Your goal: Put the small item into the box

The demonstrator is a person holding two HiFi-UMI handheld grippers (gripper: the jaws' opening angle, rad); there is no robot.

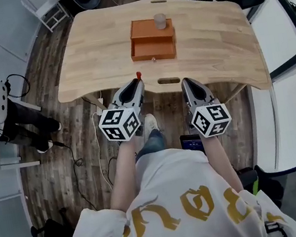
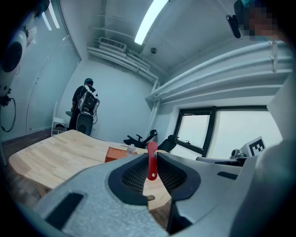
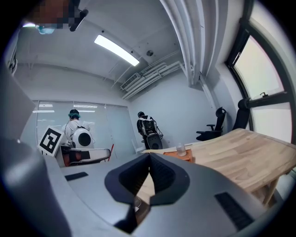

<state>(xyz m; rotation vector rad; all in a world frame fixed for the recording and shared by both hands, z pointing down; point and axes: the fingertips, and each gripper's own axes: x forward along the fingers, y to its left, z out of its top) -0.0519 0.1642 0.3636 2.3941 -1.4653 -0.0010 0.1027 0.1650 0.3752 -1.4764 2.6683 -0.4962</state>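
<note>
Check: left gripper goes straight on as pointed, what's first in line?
Probably the orange box on the table: the left gripper, shut on the small red item, points over the near edge towards it. Depth is unclear; it might pass above it.

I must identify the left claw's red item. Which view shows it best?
Left gripper view: the red item sits close up, pinched between the jaws. Head view shows only its tip; right gripper view, a faint sliver.
</note>
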